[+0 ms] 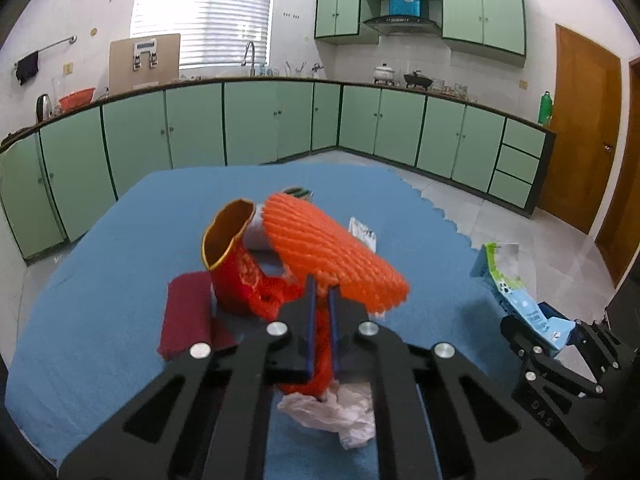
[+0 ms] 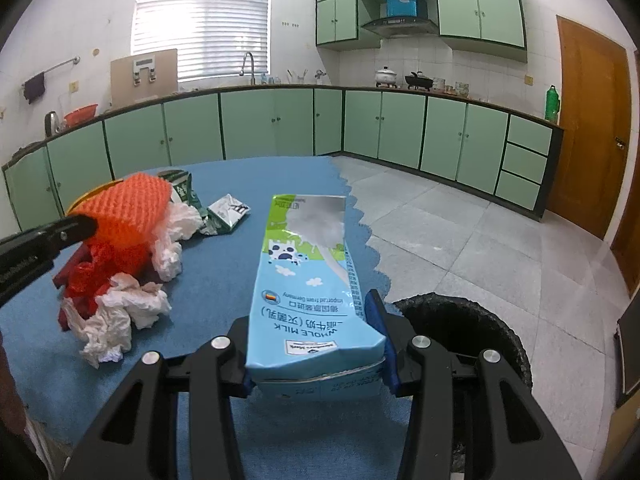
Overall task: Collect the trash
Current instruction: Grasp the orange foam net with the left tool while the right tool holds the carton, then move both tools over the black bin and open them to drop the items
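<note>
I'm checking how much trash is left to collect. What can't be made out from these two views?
- Bin interior: right wrist view, dark, partly behind the right hand-held gripper.
- Green packet: left wrist view, mostly hidden by the orange foam net.
- Tissue: left wrist view, partly covered by the left hand-held gripper.

Showing matte black linkage arms on the left tool (image 1: 321, 300), pierced by long slots and pinned with round silver screws. Carrying thin blue pads along the fingers (image 1: 309, 320). Wearing the same black frame, silver screws and blue pads on the right tool (image 2: 316, 344).
</note>
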Demonstrator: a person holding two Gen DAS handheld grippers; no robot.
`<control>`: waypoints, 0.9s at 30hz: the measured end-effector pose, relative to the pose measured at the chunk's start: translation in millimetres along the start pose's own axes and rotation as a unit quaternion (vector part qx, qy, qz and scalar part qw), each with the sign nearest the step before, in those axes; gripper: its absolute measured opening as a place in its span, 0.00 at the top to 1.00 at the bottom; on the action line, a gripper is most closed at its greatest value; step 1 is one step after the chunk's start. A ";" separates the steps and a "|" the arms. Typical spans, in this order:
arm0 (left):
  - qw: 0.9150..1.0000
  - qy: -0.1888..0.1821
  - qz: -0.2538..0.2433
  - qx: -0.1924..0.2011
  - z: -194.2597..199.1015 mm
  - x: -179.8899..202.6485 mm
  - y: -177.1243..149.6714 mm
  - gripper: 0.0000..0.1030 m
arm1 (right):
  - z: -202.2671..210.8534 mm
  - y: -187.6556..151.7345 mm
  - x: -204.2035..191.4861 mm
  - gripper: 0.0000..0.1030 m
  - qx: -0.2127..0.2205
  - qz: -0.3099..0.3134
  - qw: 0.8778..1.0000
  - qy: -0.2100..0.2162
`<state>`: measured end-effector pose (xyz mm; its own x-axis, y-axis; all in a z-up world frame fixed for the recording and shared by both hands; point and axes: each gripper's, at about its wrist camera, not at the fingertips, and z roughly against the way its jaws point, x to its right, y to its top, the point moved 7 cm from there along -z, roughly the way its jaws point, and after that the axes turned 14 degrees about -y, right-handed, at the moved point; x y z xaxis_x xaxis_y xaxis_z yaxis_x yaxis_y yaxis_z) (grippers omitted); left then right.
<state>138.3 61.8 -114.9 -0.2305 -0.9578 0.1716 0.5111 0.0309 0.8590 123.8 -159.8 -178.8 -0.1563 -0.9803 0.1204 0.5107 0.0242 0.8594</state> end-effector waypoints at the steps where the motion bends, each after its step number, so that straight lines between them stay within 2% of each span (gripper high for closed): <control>1: 1.000 -0.004 -0.002 0.005 2.7 3.1 2.9 0.96 | 0.9 1.7 1.0 0.56 0.002 -0.001 1.000 -0.001; 7: 0.999 -0.032 -0.016 0.019 8.7 24.8 18.1 0.96 | 7.9 15.5 15.8 0.56 0.014 -0.018 1.000 -0.011; 13: 0.998 -0.061 -0.027 0.018 1.0 53.5 23.8 0.96 | 12.5 32.2 51.6 0.56 0.018 -0.046 0.998 -0.033; 27: 0.988 -0.142 -0.059 -0.009 -47.9 146.8 20.3 0.96 | 9.3 32.2 153.9 0.56 0.002 -0.085 0.990 -0.111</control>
<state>154.5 -91.9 -95.4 -0.5115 -0.8352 0.2019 0.4808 -0.0834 0.8729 108.3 -308.1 -127.9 -0.4225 -0.9028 0.0803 0.4572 -0.1358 0.8790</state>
